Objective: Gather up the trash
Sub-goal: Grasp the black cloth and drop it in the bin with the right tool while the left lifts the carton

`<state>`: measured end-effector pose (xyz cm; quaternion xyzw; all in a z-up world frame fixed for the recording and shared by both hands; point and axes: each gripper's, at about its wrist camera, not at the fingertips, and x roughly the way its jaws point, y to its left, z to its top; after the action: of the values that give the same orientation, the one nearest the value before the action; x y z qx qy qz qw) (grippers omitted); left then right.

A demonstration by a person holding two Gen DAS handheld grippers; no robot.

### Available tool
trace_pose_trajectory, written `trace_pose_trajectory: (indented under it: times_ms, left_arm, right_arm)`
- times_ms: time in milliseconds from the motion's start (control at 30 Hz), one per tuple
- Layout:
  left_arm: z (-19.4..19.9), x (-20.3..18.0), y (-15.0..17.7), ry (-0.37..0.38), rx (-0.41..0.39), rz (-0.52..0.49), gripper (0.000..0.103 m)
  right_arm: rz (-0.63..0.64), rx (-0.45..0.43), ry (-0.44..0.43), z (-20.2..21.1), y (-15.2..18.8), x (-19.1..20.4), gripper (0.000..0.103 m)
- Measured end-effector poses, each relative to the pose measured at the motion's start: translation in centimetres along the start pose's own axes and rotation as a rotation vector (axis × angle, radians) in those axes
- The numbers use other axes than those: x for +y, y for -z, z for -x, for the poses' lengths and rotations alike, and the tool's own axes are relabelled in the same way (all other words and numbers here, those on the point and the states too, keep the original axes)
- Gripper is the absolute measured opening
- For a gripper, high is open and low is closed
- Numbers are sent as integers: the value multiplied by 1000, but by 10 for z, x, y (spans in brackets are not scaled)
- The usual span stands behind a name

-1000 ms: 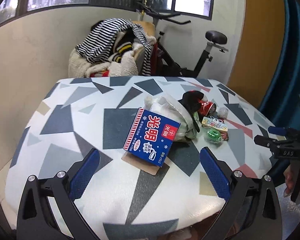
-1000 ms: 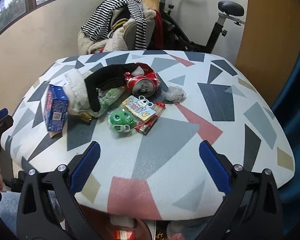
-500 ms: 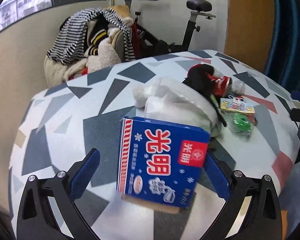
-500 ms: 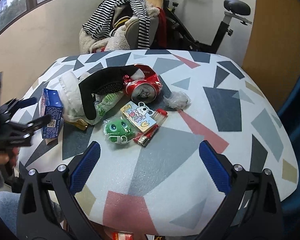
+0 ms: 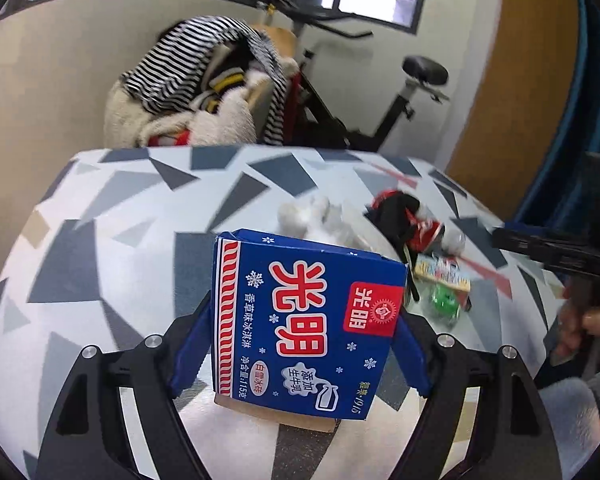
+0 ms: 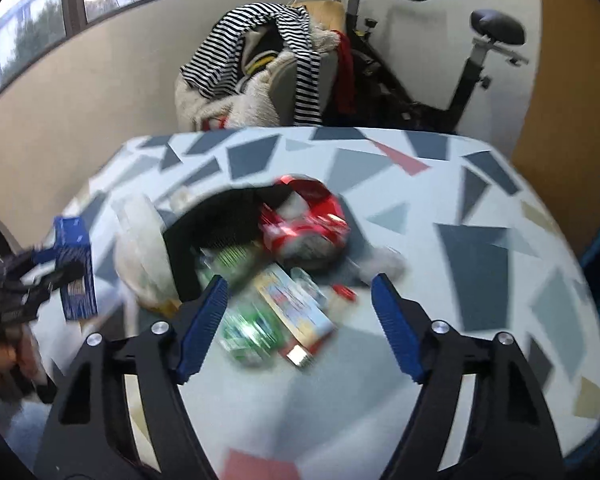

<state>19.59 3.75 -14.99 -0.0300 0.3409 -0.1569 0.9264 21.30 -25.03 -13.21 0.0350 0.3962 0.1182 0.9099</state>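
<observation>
My left gripper (image 5: pixel 300 348) is shut on a blue ice-cream carton (image 5: pixel 306 326) with red and white print, standing on the patterned table (image 5: pixel 112 240). The carton also shows at the left of the right wrist view (image 6: pixel 75 268), held by the left gripper (image 6: pixel 40 280). My right gripper (image 6: pixel 298 320) is open, its blue fingers on either side of a green wrapper (image 6: pixel 248 332) and a yellow card pack (image 6: pixel 296 308). A crushed red can (image 6: pixel 304 220), a black cloth (image 6: pixel 216 228) and a white bag (image 6: pixel 140 256) lie behind them.
A chair piled with striped and fleecy clothes (image 6: pixel 260 68) stands behind the table. An exercise bike (image 6: pixel 440 72) is at the back right. A crumpled clear wrapper (image 6: pixel 380 264) lies right of the can. A blue curtain (image 5: pixel 592 100) hangs at the right.
My left gripper has closed on the blue carton. My right gripper has moved forward over the trash pile; its fingers now flank the green wrapper and card pack.
</observation>
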Motion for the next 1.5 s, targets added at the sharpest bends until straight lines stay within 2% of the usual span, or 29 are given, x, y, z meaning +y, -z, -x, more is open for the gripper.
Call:
trace_pose_trajectory:
  times_ms: [100, 167, 233, 333, 400, 433, 467, 500, 533, 633, 733, 867, 967, 1200, 1367, 1467, 1500]
  left_arm:
    - [10, -1, 1, -38, -17, 9, 77]
    - [14, 0, 4, -44, -20, 25, 78]
    - [21, 3, 9, -47, -27, 53, 78]
    - [33, 8, 15, -43, -38, 89, 78]
    - [41, 11, 18, -43, -44, 102, 78]
    - [45, 12, 19, -44, -46, 109, 78]
    - [49, 13, 19, -42, -49, 114, 78]
    - [53, 13, 19, -39, -55, 118, 78]
    - [59, 14, 19, -34, -64, 122, 78]
    - [73, 12, 17, -20, -84, 125, 78]
    - [83, 6, 16, -5, -94, 125, 78]
    - [98, -8, 18, 17, -102, 116, 78]
    - [109, -19, 22, 32, -105, 110, 78]
    - [138, -40, 39, 42, -104, 108, 78]
    - [155, -57, 65, 61, -86, 120, 78]
    - [161, -64, 79, 62, -63, 112, 78]
    - [163, -67, 84, 59, -52, 106, 78]
  right_arm:
    - [-12, -13, -10, -21, -17, 14, 73]
    - [-67, -6, -4, -44, -30, 25, 78]
    - [-130, 31, -16, -69, -41, 35, 78]
    - [-154, 70, -14, -87, -48, 45, 78]
    - [-145, 107, -3, -98, -49, 55, 75]
    - [-140, 117, -1, -100, -48, 56, 61]
    - [-129, 144, 2, -103, -48, 58, 40]
    - [-130, 165, -5, -103, -47, 59, 30]
    - [-136, 166, -10, -102, -46, 57, 13]
    - [-162, 91, -45, -79, -46, 49, 10]
    - [-133, -18, -71, -37, -47, 42, 10]
    - [-71, -115, -69, 8, -40, 37, 10]
    - [-33, -138, -73, 33, -33, 35, 10]
    - [74, -140, -116, 100, 17, 35, 10]
    - [74, -100, -183, 135, 66, 34, 10]
    - [96, -48, -237, 145, 103, 37, 10]
    - [123, 7, -260, 145, 122, 40, 10]
